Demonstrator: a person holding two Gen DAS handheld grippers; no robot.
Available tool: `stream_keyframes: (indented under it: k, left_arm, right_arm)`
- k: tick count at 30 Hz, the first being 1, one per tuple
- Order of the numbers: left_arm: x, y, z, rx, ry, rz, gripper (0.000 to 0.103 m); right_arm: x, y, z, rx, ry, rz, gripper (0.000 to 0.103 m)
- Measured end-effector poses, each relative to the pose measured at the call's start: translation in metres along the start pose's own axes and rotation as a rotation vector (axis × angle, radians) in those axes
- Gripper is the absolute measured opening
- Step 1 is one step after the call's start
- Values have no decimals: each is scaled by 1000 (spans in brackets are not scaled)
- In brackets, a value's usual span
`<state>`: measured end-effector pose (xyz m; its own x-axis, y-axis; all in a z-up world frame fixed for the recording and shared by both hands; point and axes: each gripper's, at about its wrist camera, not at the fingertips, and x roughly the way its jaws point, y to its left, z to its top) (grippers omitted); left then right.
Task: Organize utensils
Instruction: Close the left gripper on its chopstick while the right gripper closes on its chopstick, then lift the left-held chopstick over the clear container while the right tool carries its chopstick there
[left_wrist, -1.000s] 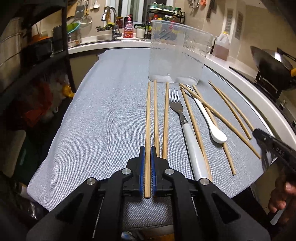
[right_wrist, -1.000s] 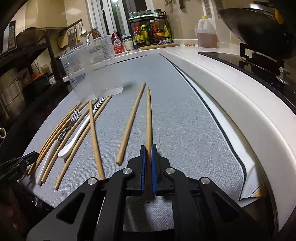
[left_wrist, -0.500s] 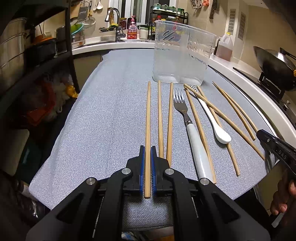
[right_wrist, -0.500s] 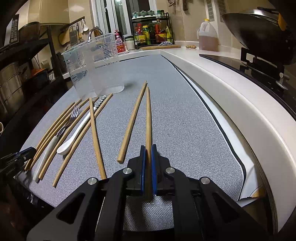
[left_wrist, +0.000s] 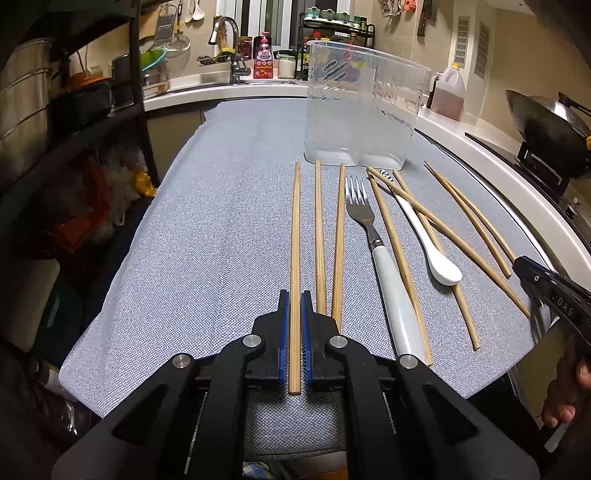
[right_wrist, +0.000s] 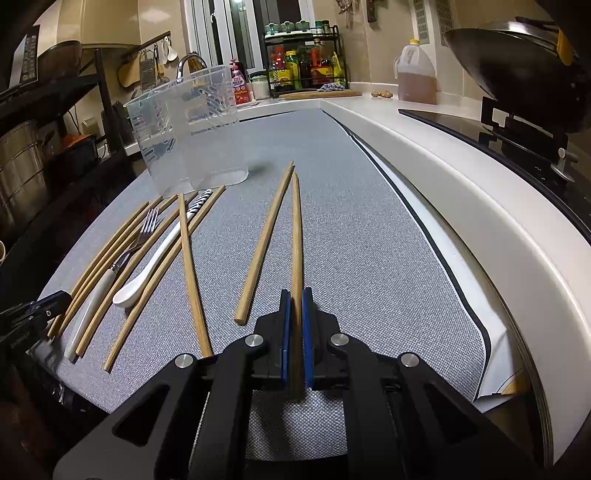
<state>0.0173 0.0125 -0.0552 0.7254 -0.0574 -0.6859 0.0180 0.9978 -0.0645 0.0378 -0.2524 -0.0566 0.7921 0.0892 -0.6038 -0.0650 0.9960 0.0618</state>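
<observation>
The left gripper (left_wrist: 294, 306) is clamped on the near end of the leftmost chopstick (left_wrist: 295, 236), which runs straight ahead from its blue pads along the grey mat (left_wrist: 221, 221) toward the clear container (left_wrist: 360, 107); two more chopsticks, a fork (left_wrist: 364, 221) and a white spoon (left_wrist: 424, 236) lie just to its right. The right gripper (right_wrist: 295, 306) is likewise closed on the near end of the rightmost chopstick (right_wrist: 296, 236), with a loose stick (right_wrist: 264, 240) just beside it on the left. Compared with a second ago, both grips are unchanged and the utensils lie as they did, only the left view has shifted slightly.
</observation>
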Motion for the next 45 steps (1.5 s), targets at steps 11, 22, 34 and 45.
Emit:
stream_keyframes:
  k: [11, 22, 34, 45]
  left_arm:
    - [-21, -2, 5, -8, -81, -2, 6]
    - [-49, -8, 16, 2, -196, -11, 6]
    - [-79, -4, 46, -17, -294, -41, 6]
    - [-94, 6, 101, -31, -339, -67, 6]
  right_arm:
    - [-37, 11, 22, -25, -95, 7, 6]
    - [-73, 12, 46, -35, -177, 2, 6]
    - [-99, 18, 81, -46, -250, 20, 6]
    - [-109, 33, 135, -52, -281, 55, 6]
